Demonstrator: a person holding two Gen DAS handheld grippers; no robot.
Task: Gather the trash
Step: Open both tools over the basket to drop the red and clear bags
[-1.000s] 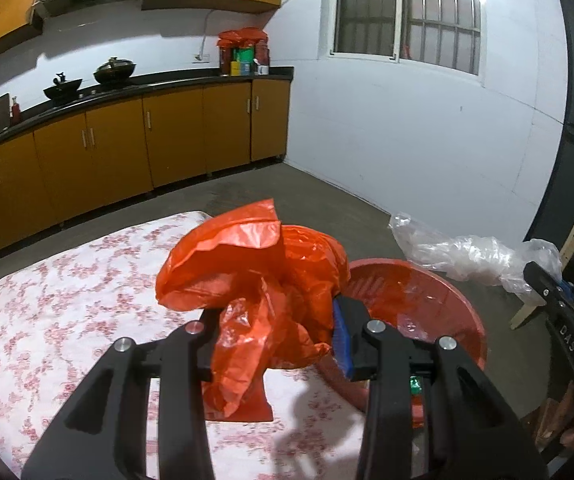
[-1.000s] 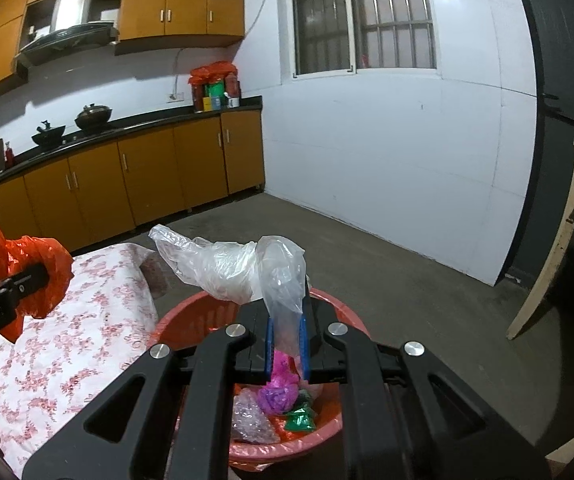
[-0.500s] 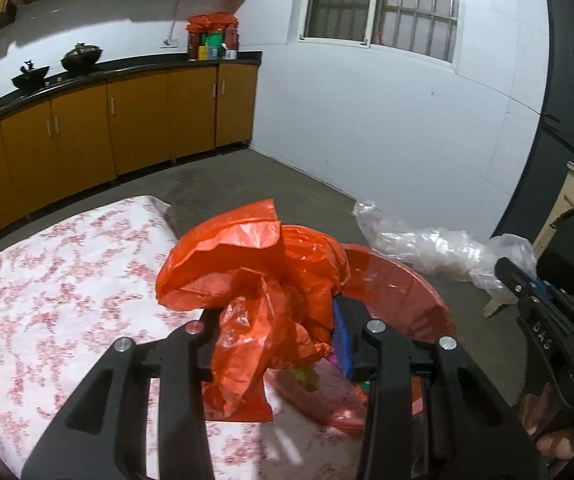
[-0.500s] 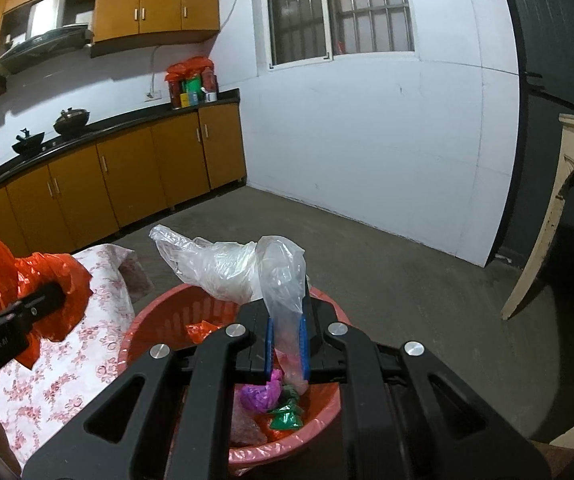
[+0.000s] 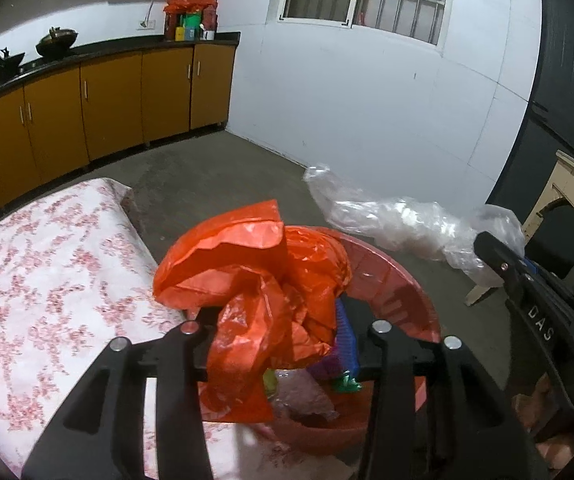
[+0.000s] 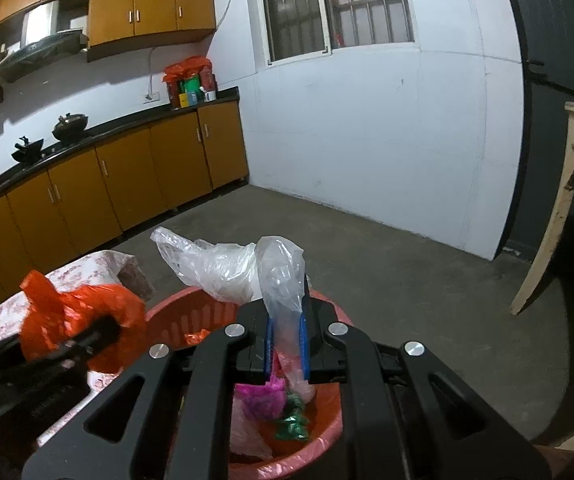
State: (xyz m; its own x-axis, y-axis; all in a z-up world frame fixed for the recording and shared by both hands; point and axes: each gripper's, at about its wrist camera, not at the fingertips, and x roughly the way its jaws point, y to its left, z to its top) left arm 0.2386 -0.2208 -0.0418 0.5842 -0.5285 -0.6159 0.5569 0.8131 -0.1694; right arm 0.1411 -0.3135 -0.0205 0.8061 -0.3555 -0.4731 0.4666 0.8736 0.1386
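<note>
Left wrist view: left gripper (image 5: 279,344) carries the crumpled orange bag (image 5: 255,284) between its jaws, which have just been opening. Bag is still wedged there, so I can't tell if the pads still bite. It hangs over the near rim of the red basin (image 5: 403,292), partly over the floral cloth (image 5: 47,280). Risk, as I judge it: let go here and the bag's left half drapes onto the cloth instead of dropping in. The bag also hides the basin floor. Right gripper (image 5: 499,264) comes in right of the basin with the clear bag (image 5: 399,220) trailing beyond the far rim.

Right wrist view: right gripper (image 6: 287,344) is above the basin (image 6: 191,316), jaws just starting to part, clear bag (image 6: 279,272) still pinched between the blue pads (image 6: 302,344). Risk: film clings to a pad, or its long tail falls outside the basin's far rim. Pink wrapper (image 6: 263,396) and green wrapper (image 6: 293,428) already lie inside. Left gripper (image 6: 87,340) with the orange bag (image 6: 75,320) crowds the basin's left rim; both dropping at once could collide.
</note>
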